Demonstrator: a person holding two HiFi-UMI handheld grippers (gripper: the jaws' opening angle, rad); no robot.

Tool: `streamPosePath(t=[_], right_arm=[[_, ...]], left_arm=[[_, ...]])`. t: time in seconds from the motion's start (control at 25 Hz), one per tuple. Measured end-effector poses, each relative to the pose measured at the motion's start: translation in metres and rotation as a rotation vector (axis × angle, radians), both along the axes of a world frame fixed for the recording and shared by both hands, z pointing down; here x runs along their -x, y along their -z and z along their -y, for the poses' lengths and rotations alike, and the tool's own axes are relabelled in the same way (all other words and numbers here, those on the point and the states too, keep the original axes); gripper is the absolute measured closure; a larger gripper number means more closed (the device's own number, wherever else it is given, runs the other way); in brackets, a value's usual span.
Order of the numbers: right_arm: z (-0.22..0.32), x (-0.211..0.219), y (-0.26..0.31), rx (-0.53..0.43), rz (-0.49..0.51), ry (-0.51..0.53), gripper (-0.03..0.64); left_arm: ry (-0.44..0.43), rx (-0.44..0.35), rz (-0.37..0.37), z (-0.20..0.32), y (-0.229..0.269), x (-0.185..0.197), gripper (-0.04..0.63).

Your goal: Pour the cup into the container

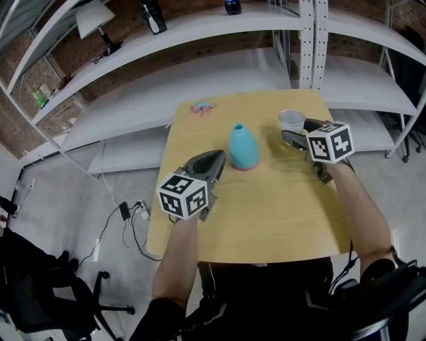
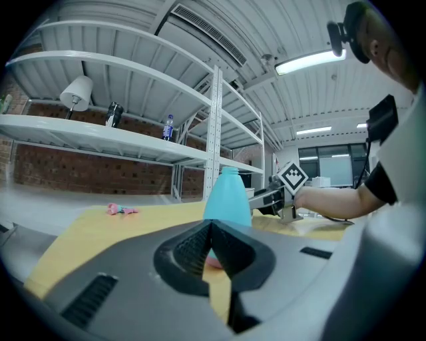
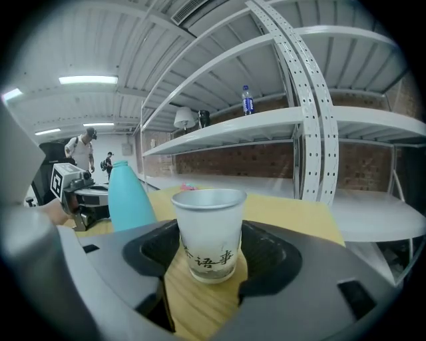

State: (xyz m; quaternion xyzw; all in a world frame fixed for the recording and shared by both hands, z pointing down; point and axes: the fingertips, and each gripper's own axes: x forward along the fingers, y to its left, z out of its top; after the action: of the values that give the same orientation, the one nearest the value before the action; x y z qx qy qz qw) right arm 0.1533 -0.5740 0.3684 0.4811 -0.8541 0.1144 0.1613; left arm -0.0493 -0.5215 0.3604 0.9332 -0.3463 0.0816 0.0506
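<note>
A teal, bottle-shaped container point(image 1: 243, 148) stands upright at the middle of the wooden table point(image 1: 266, 206). To its right a white cup point(image 1: 291, 120) with dark print stands on the table. My right gripper point(image 1: 297, 130) has its jaws round the cup point(image 3: 210, 230), the pads against both its sides; the cup's base rests on the wood. My left gripper point(image 1: 218, 160) lies just left of the container point(image 2: 227, 196), jaws shut together with nothing in them. What is inside the cup does not show.
A small pink and blue object point(image 1: 202, 106) lies near the table's far left corner. White metal shelves point(image 1: 200, 26) run behind the table, carrying a lamp point(image 1: 93, 20) and bottles. An office chair point(image 1: 40, 293) stands on the floor to the left.
</note>
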Motion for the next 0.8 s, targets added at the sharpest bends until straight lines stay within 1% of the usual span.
streamPosePath(t=[0.2, 0.48, 0.52, 0.6, 0.64, 0.8], right_arm=[[-0.003, -0.001, -0.011, 0.017, -0.005, 0.015, 0.327], [-0.005, -0.003, -0.013, 0.034, -0.014, 0.02, 0.325], [-0.006, -0.004, -0.012, 0.033, -0.008, 0.019, 0.321], [-0.007, -0.005, -0.008, 0.027, 0.008, 0.017, 0.276], [-0.008, -0.006, -0.005, 0.023, 0.012, 0.016, 0.268], [-0.012, -0.009, 0.008, -0.006, 0.028, 0.011, 0.267]], left_arm=[[0.001, -0.002, -0.001, 0.0, 0.0, 0.0, 0.595], [0.002, -0.003, -0.001, -0.001, -0.001, 0.001, 0.595], [0.001, -0.002, -0.001, -0.001, -0.001, 0.001, 0.595], [0.0, -0.002, 0.0, -0.001, -0.001, 0.001, 0.595], [0.0, -0.002, 0.0, 0.0, -0.001, 0.001, 0.595], [-0.006, -0.014, -0.007, 0.0, 0.001, -0.001, 0.595]])
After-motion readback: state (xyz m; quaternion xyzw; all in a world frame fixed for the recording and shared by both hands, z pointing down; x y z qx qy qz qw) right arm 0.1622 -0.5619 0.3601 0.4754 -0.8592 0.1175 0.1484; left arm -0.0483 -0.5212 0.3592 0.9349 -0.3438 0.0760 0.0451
